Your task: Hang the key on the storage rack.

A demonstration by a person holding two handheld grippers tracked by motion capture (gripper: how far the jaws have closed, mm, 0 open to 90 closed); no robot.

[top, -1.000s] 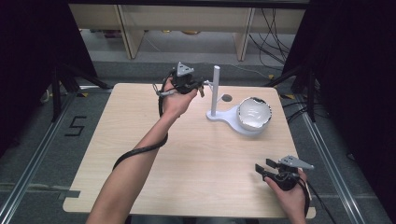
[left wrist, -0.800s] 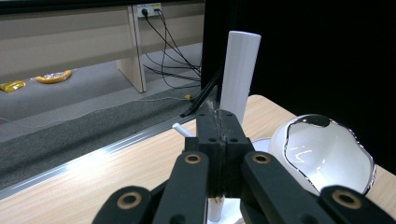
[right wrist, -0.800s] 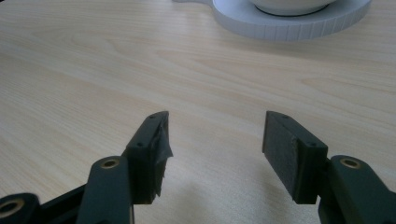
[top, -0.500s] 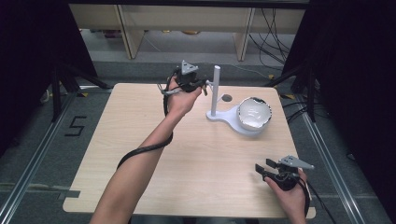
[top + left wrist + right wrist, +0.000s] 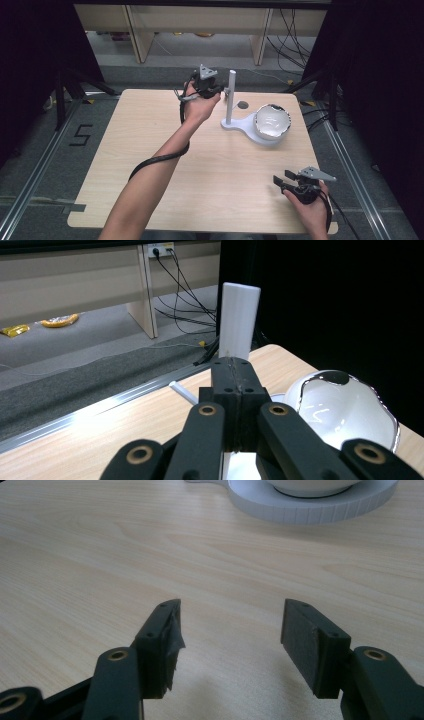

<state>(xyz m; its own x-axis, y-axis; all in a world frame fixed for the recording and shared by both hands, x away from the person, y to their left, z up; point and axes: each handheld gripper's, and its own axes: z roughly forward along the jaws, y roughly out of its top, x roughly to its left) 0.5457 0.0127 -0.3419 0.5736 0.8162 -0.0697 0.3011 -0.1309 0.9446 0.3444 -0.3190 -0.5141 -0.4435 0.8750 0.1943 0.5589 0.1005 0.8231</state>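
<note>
White post (image 5: 239, 322) rises just behind the left gripper's (image 5: 233, 375) shut jaws.

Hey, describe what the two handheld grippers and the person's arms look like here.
Both grippers, left gripper and right gripper, are black, with two flat-padded jaws on hinged links with brass-coloured pivots. Each carries a grey three-cornered plate on top. A black cable trails along the left forearm. Both forearms are bare, no sleeves in sight.
</note>
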